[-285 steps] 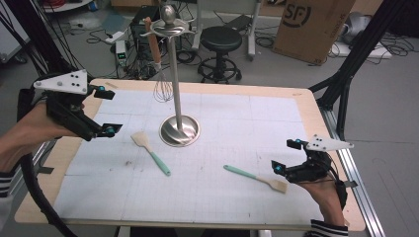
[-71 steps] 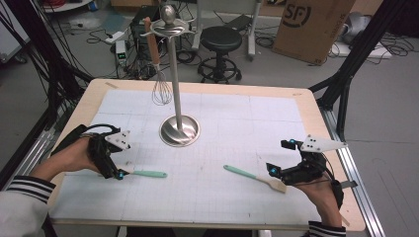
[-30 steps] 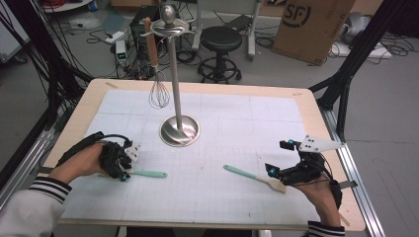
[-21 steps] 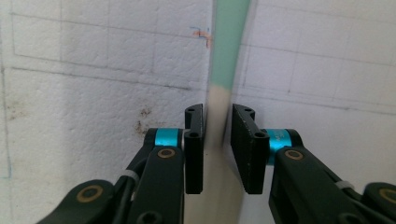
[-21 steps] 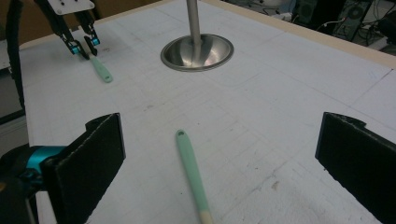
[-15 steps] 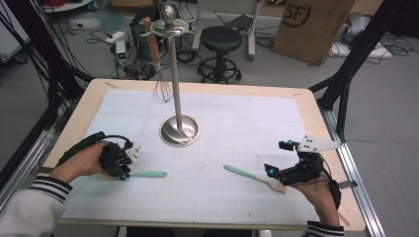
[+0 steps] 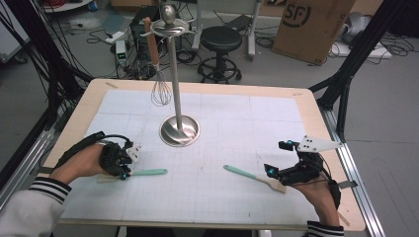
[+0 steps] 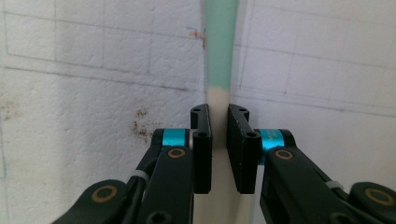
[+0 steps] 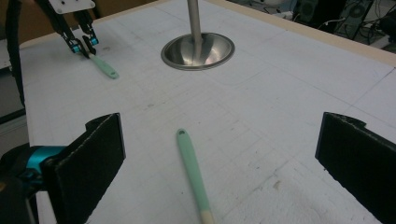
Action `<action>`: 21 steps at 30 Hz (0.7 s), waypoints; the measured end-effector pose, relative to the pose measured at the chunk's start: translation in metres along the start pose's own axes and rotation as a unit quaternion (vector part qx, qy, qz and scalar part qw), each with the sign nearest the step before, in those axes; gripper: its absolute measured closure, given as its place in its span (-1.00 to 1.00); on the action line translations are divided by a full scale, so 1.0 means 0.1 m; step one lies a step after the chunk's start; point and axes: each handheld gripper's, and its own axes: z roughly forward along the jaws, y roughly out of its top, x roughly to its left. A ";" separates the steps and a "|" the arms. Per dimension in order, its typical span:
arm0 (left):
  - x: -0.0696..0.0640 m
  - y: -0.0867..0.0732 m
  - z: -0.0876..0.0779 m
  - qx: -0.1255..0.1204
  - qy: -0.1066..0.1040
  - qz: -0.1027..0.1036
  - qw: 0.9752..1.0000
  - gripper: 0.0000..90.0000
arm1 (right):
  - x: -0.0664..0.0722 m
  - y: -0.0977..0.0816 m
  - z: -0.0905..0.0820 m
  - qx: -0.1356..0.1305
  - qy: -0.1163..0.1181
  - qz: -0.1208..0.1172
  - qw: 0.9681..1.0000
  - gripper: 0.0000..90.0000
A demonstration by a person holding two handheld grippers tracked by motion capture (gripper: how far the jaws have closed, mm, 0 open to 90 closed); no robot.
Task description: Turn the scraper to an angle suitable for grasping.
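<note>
We've got two spatulas on the white gridded table (image 7: 296, 128). L gripper (image 7: 120, 163) is down at the near-left of the table, jaws pinching the cream neck of the left spatula (image 7: 143, 172), right where cream meets the mint handle; in the left gripper view (image 8: 218, 122) the pads sit against both sides of it. Those jaws have just been closing, w/ the spatula between them. The spatula lies flat, handle pointing toward table centre.

Vs. the earliest frame: L gripper was then up at the far-left edge, clear of the spatula, which lay nearer the stand base at a slant. Now it lies further toward the near edge, roughly level across the table, w/ the gripper on it.

R gripper (image 7: 284, 173) is spread wide; in the right gripper view (image 9: 219, 158) the right spatula (image 9: 192, 175) lies between the pads, touching neither. It hovers at that spatula's cream blade end, same spot as before; the spatula hasn't shifted.

The steel stand (image 7: 179, 129) w/ hanging whisk (image 7: 161, 91) is unchanged, well apart from both grippers.
</note>
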 end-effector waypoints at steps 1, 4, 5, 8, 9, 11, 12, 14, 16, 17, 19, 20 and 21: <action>0.00 0.00 -0.01 -0.006 0.001 -0.003 1.000 0.79 | 0.00 0.00 0.00 0.000 -0.001 0.001 1.000 -0.99; 0.00 -0.01 -0.09 -0.030 -0.005 -0.001 1.000 0.79 | 0.00 0.00 -0.01 -0.002 0.000 0.002 1.000 -0.99; 0.00 -0.02 -0.11 -0.037 -0.004 0.000 0.999 0.79 | -0.01 0.00 -0.01 -0.003 0.000 0.002 1.000 -0.99; 0.01 -0.05 -0.22 -0.076 0.005 -0.016 0.997 0.79 | 0.00 0.01 -0.02 -0.002 0.001 0.002 1.000 -0.99; 0.01 -0.06 -0.26 -0.090 0.007 -0.020 0.996 0.79 | 0.00 0.01 -0.02 -0.002 0.001 0.003 1.000 -0.99; -0.01 -0.07 -0.35 -0.116 0.010 -0.026 0.993 0.79 | 0.00 0.01 -0.02 -0.002 0.001 0.001 1.000 -0.99; -0.02 -0.07 -0.39 -0.124 0.009 -0.030 0.992 0.79 | 0.01 0.01 -0.02 -0.002 0.001 0.001 1.000 -0.99; -0.02 -0.06 -0.47 -0.150 0.009 -0.042 0.988 0.79 | 0.00 0.01 -0.02 -0.003 0.001 -0.002 1.000 -0.99; -0.03 -0.05 -0.54 -0.175 0.008 -0.052 0.983 0.79 | 0.01 0.01 -0.01 -0.002 0.003 -0.003 1.000 -0.99; -0.04 -0.04 -0.58 -0.187 0.008 -0.058 0.981 0.79 | 0.02 0.01 -0.01 -0.002 0.003 -0.003 1.000 -0.99; -0.05 -0.02 -0.64 -0.205 0.004 -0.059 0.977 0.79 | 0.02 0.02 -0.01 -0.002 0.007 -0.010 1.000 -0.99; -0.06 -0.01 -0.67 -0.212 0.004 -0.057 0.975 0.79 | 0.03 0.02 -0.01 -0.004 0.012 -0.009 1.000 -0.99; -0.06 0.01 -0.69 -0.222 0.001 -0.055 0.974 0.79 | 0.03 0.02 -0.01 -0.006 0.012 -0.010 1.000 -0.99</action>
